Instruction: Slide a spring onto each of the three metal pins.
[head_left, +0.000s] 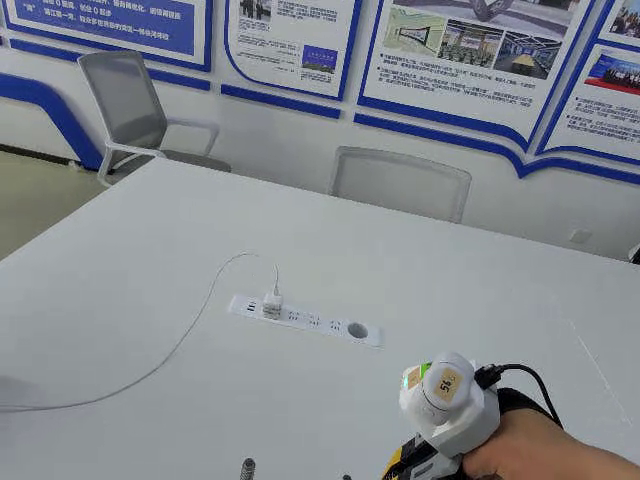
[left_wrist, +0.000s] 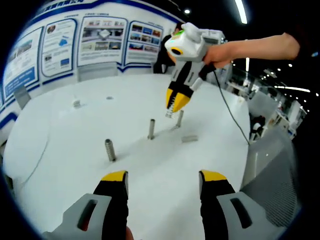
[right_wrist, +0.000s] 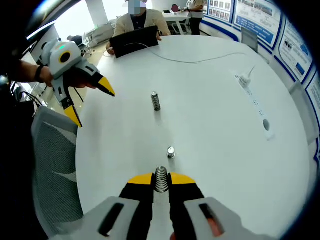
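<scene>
Three metal pins stand in a row on the white table (left_wrist: 75, 125). The nearest pin (left_wrist: 110, 150) in the left gripper view carries a spring (right_wrist: 156, 101). The middle pin (left_wrist: 151, 128) is bare (right_wrist: 171, 152). My right gripper (right_wrist: 160, 177) is shut on a second spring (right_wrist: 160, 179), held upright. Its tips (left_wrist: 171, 112) sit right against the third pin (left_wrist: 179, 118); whether the spring is over that pin I cannot tell. A small loose metal piece (left_wrist: 190, 138) lies next to that pin. My left gripper (left_wrist: 164, 175) is open and holds nothing, well back from the pins (right_wrist: 94, 107).
A white power strip (head_left: 305, 320) with a plugged charger and a long cable (head_left: 170, 355) lies mid-table. Grey chairs (head_left: 400, 185) stand along the far side. A person with a laptop (right_wrist: 135, 35) sits across the table. A mesh chair (right_wrist: 55, 165) is by the near edge.
</scene>
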